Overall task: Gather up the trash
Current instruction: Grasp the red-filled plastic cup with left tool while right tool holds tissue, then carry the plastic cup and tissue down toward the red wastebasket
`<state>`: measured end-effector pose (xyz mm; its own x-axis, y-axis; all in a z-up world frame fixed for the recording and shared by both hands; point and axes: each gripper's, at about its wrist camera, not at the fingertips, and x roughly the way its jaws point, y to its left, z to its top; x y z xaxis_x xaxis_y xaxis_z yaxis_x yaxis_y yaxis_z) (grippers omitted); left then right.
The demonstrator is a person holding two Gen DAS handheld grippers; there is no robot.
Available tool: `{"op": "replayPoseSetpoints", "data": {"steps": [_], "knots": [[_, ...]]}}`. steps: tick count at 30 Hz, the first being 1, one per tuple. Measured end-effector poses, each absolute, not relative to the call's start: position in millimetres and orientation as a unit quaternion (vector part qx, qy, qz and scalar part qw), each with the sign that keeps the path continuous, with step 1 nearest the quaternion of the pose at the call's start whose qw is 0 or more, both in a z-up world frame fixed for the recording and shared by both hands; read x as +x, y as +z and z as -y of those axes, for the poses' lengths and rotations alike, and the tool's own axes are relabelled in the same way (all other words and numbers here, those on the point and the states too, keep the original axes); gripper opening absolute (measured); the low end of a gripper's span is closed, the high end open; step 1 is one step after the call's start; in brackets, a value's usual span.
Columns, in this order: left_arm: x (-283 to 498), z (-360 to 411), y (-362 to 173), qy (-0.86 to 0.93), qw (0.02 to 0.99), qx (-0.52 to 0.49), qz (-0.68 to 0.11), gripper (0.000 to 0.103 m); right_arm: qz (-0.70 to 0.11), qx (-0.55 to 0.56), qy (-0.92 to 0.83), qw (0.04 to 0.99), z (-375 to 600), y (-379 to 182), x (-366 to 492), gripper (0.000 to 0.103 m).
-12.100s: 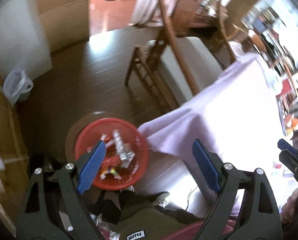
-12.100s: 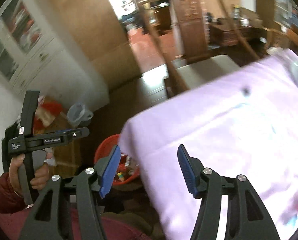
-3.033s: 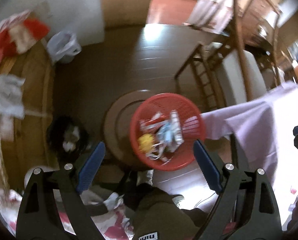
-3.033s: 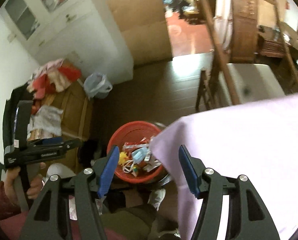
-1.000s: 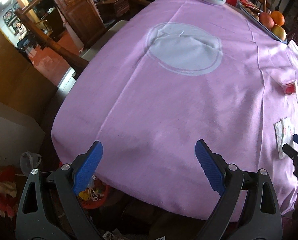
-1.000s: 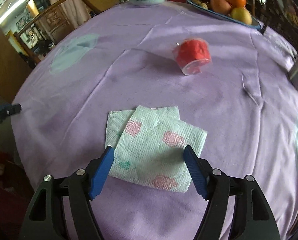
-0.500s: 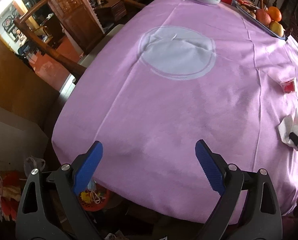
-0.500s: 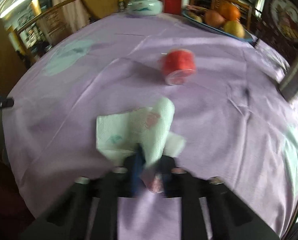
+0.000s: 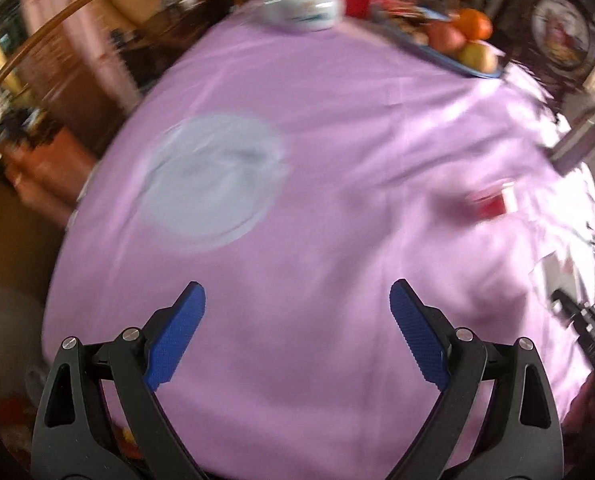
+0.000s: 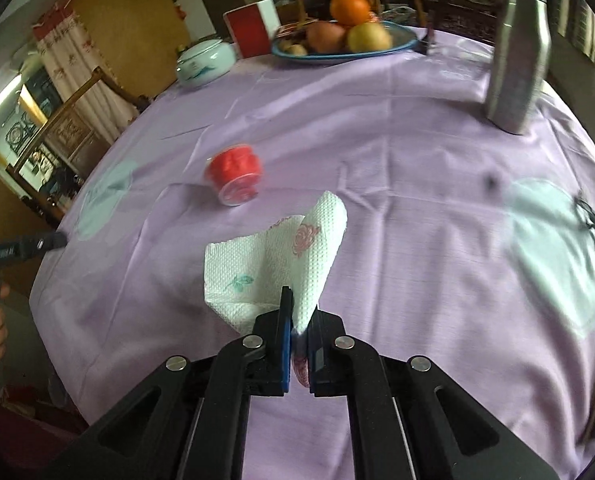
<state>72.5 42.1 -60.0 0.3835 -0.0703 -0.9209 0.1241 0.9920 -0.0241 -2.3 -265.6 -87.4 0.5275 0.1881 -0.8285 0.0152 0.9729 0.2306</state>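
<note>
My right gripper (image 10: 297, 312) is shut on a white paper napkin (image 10: 281, 256) with a rose print and holds it just above the purple tablecloth (image 10: 397, 240). A small red plastic cup (image 10: 235, 178) lies on its side beyond the napkin; it also shows blurred in the left wrist view (image 9: 491, 202). My left gripper (image 9: 297, 320) is open and empty over the near part of the cloth (image 9: 297, 220). The right gripper and napkin show at the right edge of the left wrist view (image 9: 565, 280).
A blue fruit plate (image 10: 337, 50) with oranges and apples, a lidded porcelain jar (image 10: 203, 62), a red-and-white box (image 10: 251, 30) and a metal tin (image 10: 517, 52) stand at the far side. Wooden chairs (image 10: 69, 120) stand to the left.
My right gripper has lifted the napkin further off the cloth. My left gripper has swung forward and right over the table, its view now blurred.
</note>
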Motion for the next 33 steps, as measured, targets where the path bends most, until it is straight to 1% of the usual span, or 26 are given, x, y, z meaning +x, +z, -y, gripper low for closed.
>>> {"op": "replayPoseSetpoints", "data": {"steps": [6, 9, 16, 18, 20, 22, 24, 26, 29, 33], "knots": [[94, 50, -67, -0.133, 0.830, 0.087, -0.535, 0.090, -0.478, 0.119, 0.019, 0.870, 302, -81, -26, 0.007], [99, 83, -76, -0.154, 0.826, 0.118, -0.530, 0.090, -0.479, 0.128, -0.002, 0.868, 323, -80, -37, 0.007], [110, 129, -100, -0.180, 0.820, 0.167, -0.517, 0.090, -0.487, 0.151, -0.042, 0.859, 360, -86, -65, 0.007], [116, 134, -106, -0.180, 0.819, 0.171, -0.517, 0.086, -0.488, 0.153, -0.048, 0.858, 364, -87, -71, 0.007], [122, 138, -111, -0.184, 0.814, 0.170, -0.524, 0.074, -0.487, 0.155, -0.054, 0.858, 368, -87, -75, 0.007], [125, 142, -116, -0.192, 0.809, 0.165, -0.531, 0.066, -0.487, 0.157, -0.060, 0.857, 372, -87, -77, 0.007], [126, 145, -118, -0.199, 0.807, 0.163, -0.531, 0.063, -0.487, 0.161, -0.062, 0.856, 374, -87, -77, 0.007], [126, 151, -118, -0.208, 0.806, 0.161, -0.531, 0.052, -0.487, 0.164, -0.063, 0.855, 376, -87, -77, 0.007], [125, 155, -118, -0.223, 0.802, 0.148, -0.534, 0.042, -0.486, 0.164, -0.061, 0.856, 375, -87, -77, 0.007], [121, 154, -109, -0.231, 0.806, 0.130, -0.529, 0.041, -0.483, 0.161, -0.052, 0.859, 370, -83, -73, 0.007]]}}
